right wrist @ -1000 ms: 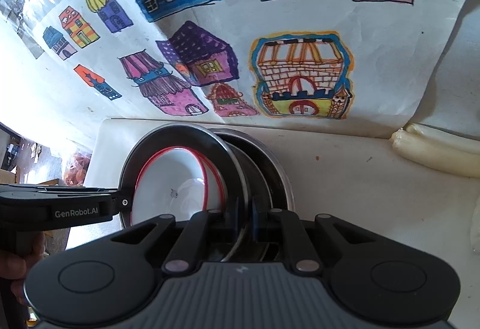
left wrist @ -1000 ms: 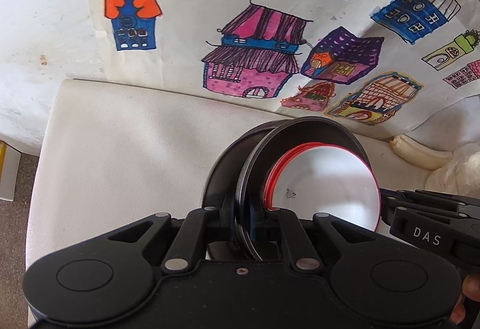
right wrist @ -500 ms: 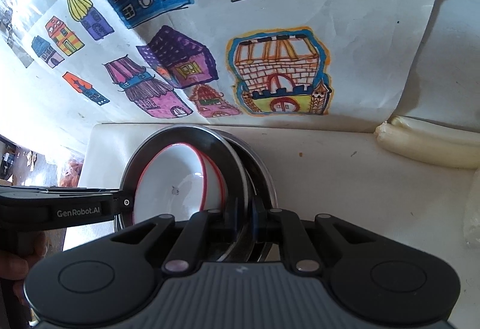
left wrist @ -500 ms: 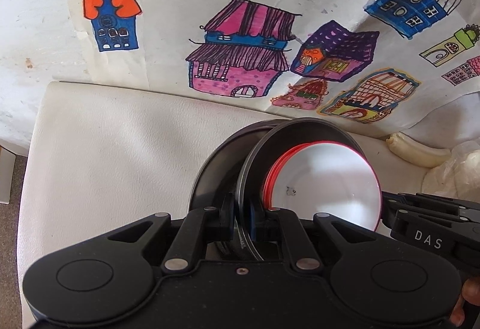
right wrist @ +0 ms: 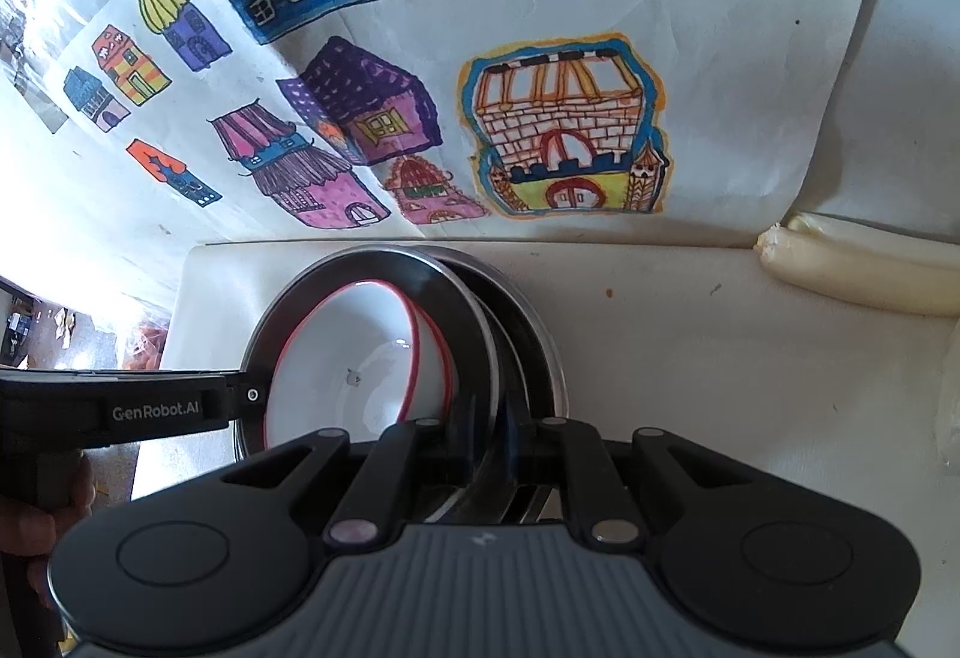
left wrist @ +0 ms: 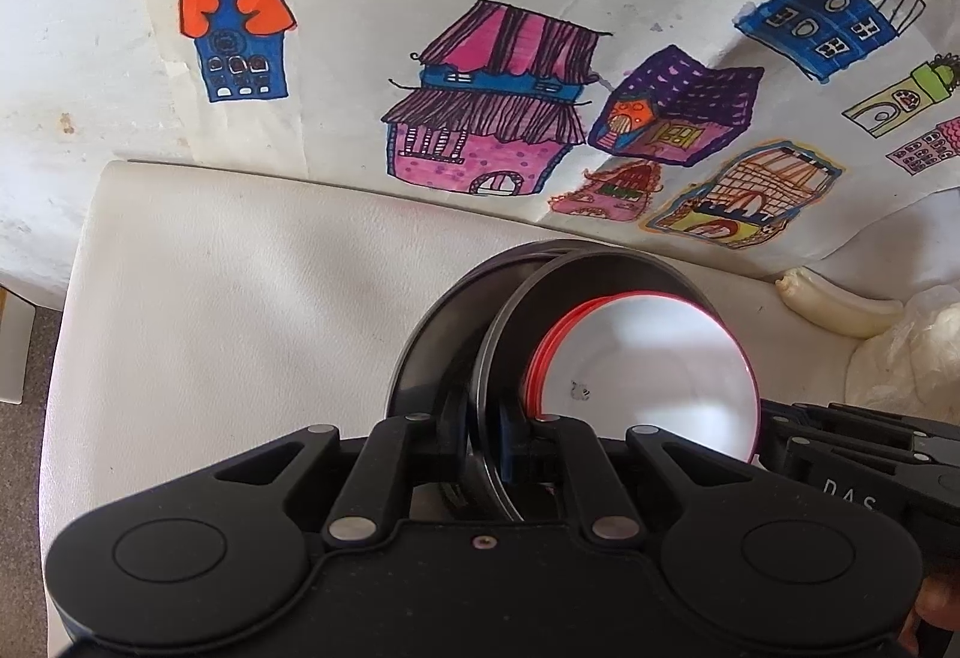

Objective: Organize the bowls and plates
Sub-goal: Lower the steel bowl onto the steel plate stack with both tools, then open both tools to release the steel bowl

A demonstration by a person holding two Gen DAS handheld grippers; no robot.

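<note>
A stack of dishes is held between both grippers over a white cushioned surface (left wrist: 240, 310). Its upper steel plate (left wrist: 606, 271) carries a white bowl with a red rim (left wrist: 648, 358). A second steel plate (left wrist: 432, 334) lies under it. My left gripper (left wrist: 483, 436) is shut on the plate rim at its near edge. In the right wrist view the same bowl (right wrist: 354, 352) sits in the steel plate (right wrist: 432, 274), and my right gripper (right wrist: 489, 436) is shut on the rim on the opposite side. Each gripper body shows in the other's view.
A paper with coloured house drawings (left wrist: 492, 106) hangs behind the surface, also seen in the right wrist view (right wrist: 564, 136). A pale rolled object (right wrist: 864, 268) lies at the back right. A crumpled white bag (left wrist: 900, 352) lies beside it. The floor (left wrist: 24, 448) shows past the surface's left edge.
The views shift slightly against the drawings and the white surface. The stack has moved little, and both grips on the plate rims are unchanged.
</note>
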